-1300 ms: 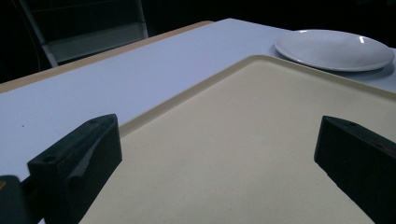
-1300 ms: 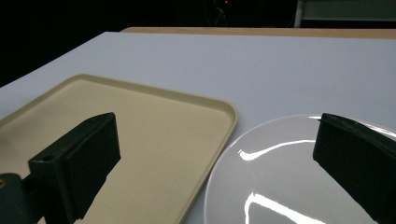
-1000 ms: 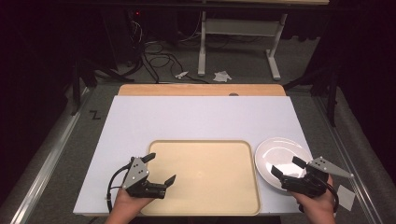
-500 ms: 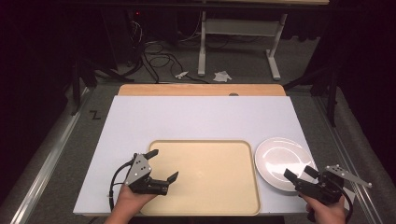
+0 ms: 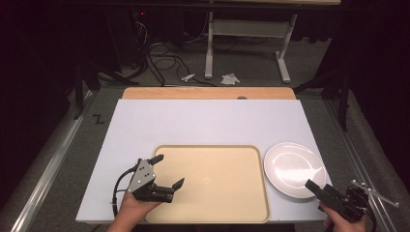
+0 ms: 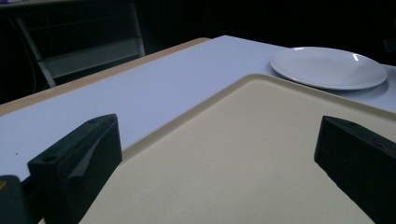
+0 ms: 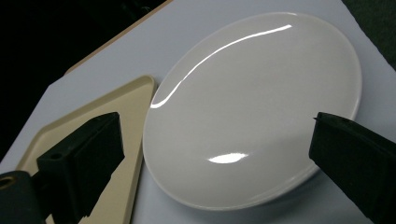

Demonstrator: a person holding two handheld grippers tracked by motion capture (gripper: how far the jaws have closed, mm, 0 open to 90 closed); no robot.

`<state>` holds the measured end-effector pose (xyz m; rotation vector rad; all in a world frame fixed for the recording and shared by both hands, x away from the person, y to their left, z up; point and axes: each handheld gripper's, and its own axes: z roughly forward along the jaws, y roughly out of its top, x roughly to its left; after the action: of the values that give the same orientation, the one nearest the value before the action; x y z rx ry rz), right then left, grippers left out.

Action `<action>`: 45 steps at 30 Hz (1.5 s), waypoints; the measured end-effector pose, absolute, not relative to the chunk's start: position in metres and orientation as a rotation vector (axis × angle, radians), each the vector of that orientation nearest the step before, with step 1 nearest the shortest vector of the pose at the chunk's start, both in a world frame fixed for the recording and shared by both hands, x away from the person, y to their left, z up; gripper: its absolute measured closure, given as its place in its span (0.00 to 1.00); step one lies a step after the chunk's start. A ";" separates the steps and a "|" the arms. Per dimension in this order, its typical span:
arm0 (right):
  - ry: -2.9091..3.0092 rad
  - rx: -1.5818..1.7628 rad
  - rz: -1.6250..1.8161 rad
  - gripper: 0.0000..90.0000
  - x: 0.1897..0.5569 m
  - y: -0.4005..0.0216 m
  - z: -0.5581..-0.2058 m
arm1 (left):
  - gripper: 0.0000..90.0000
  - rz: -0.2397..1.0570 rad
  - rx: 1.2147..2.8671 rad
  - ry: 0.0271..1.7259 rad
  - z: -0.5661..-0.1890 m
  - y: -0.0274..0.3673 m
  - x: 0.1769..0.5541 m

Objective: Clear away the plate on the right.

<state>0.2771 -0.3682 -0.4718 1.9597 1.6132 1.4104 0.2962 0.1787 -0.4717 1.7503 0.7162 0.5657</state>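
The white plate ahead of the spread right hand-held gripper looks glossy, rigid, breakable and slippery, best pinched at its near rim.

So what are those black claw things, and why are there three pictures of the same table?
Each claw is a hand-held gripper: a tool with two black jaws that a person squeezes, one in each hand. The high view looks down from above. There the left hand-held gripper hovers over the beige tray, and the right hand-held gripper sits near the edge of the white plate. The other two pictures come from small cameras riding on the grippers, so you look out between their jaws. The left gripper view looks across the tray toward the plate; the right gripper view looks down at the plate. Tray and plate lie side by side on a white table. Both grippers are open and hold nothing.
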 end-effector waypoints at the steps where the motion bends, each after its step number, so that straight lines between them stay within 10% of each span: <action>1: 1.606 1.979 1.417 0.05 0.278 -0.370 -0.474 | 0.02 0.566 1.748 0.716 -0.472 0.179 0.296; 45: 1.467 2.370 1.540 0.28 0.293 -0.395 -0.506 | 0.02 0.569 1.765 0.701 -0.473 0.178 0.294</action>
<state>0.2932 -0.3948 -0.5064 2.3704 1.4668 1.5396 0.2943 0.1776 -0.4729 1.7649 0.7010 0.5689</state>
